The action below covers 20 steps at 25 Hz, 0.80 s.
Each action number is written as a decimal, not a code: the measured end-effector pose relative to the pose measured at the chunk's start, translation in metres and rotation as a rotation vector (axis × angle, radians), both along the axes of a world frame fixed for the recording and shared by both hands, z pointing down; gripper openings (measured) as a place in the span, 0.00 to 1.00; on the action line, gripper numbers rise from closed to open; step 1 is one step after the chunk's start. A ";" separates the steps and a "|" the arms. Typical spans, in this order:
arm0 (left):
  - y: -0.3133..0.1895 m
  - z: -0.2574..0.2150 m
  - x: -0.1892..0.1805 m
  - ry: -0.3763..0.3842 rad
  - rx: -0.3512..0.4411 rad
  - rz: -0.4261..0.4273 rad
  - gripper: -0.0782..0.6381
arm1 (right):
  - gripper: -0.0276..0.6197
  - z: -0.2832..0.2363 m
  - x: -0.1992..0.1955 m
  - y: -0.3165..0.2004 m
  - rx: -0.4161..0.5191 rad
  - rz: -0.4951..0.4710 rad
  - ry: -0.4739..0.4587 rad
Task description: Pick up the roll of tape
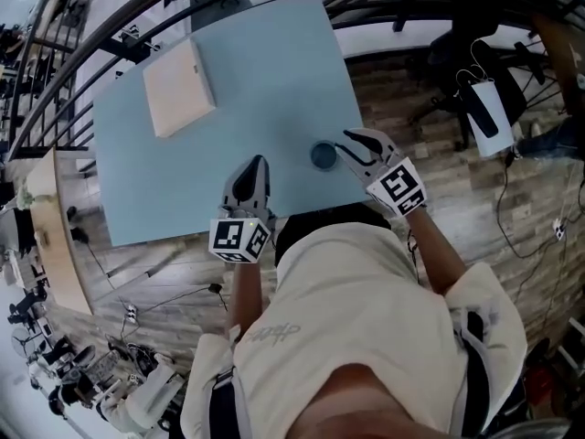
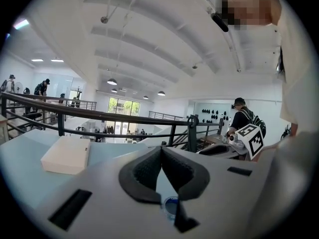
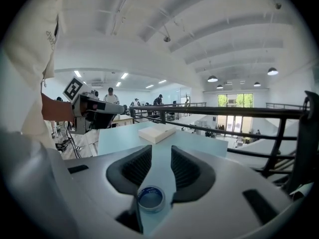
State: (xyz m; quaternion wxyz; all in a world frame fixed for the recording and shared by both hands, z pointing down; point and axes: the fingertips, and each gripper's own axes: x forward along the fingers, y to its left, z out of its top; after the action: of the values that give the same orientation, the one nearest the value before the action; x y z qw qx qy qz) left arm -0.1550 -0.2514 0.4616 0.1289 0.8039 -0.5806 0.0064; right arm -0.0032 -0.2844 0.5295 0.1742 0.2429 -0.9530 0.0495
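Observation:
The roll of tape, a small blue ring, lies flat on the light blue table near its front right corner. My right gripper is open just to the right of the roll, its tips pointing at it. In the right gripper view the tape shows low in the gap between the two spread pads, which do not touch it. My left gripper hovers over the table's front edge to the left of the roll, fingertips together and holding nothing. Its own view shows the tape through the gap below the closed tips.
A flat beige box rests on the far left part of the table. Black railings run behind the table. A black chair and cables lie on the wooden floor to the right. Other people stand in the background.

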 end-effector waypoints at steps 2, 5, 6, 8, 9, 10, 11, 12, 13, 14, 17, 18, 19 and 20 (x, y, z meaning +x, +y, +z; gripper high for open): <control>-0.003 0.002 -0.002 0.006 -0.004 0.001 0.13 | 0.23 0.001 -0.003 -0.001 -0.002 -0.005 0.007; -0.008 0.001 -0.004 0.015 -0.002 0.018 0.14 | 0.23 0.001 -0.010 -0.001 -0.009 0.002 0.019; -0.009 0.001 -0.004 0.017 -0.002 0.026 0.13 | 0.23 0.002 -0.012 0.001 -0.013 0.004 0.024; -0.012 0.000 -0.005 0.023 -0.001 0.042 0.13 | 0.23 0.009 -0.016 0.003 -0.016 0.006 0.049; -0.014 0.000 -0.006 0.026 0.002 0.048 0.14 | 0.23 0.014 -0.018 0.004 -0.018 0.005 0.066; -0.015 0.000 -0.008 0.028 0.006 0.054 0.13 | 0.23 0.021 -0.020 0.005 -0.026 0.002 0.082; -0.016 0.000 -0.009 0.029 0.009 0.059 0.13 | 0.23 0.027 -0.022 0.007 -0.038 -0.001 0.094; -0.016 0.001 -0.011 0.029 0.010 0.063 0.13 | 0.23 0.034 -0.024 0.009 -0.053 -0.006 0.105; -0.016 0.003 -0.013 0.026 0.009 0.066 0.13 | 0.23 0.041 -0.027 0.012 -0.067 -0.010 0.117; -0.015 0.005 -0.016 0.023 0.007 0.068 0.13 | 0.23 0.048 -0.030 0.015 -0.079 -0.013 0.130; -0.014 0.013 -0.026 0.027 -0.008 0.066 0.13 | 0.23 0.067 -0.039 0.019 -0.103 -0.027 0.185; -0.013 0.017 -0.029 0.032 -0.013 0.063 0.13 | 0.24 0.072 -0.042 0.020 -0.114 -0.035 0.200; -0.011 0.021 -0.032 0.037 -0.019 0.059 0.13 | 0.24 0.077 -0.045 0.021 -0.125 -0.043 0.213; -0.010 0.025 -0.036 0.043 -0.026 0.054 0.13 | 0.24 0.083 -0.049 0.022 -0.133 -0.053 0.227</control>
State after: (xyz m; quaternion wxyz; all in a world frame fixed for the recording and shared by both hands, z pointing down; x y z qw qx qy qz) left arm -0.1907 -0.2617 0.4863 0.1515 0.8174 -0.5558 0.0000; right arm -0.0518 -0.2625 0.6122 0.2978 0.2094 -0.9279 0.0799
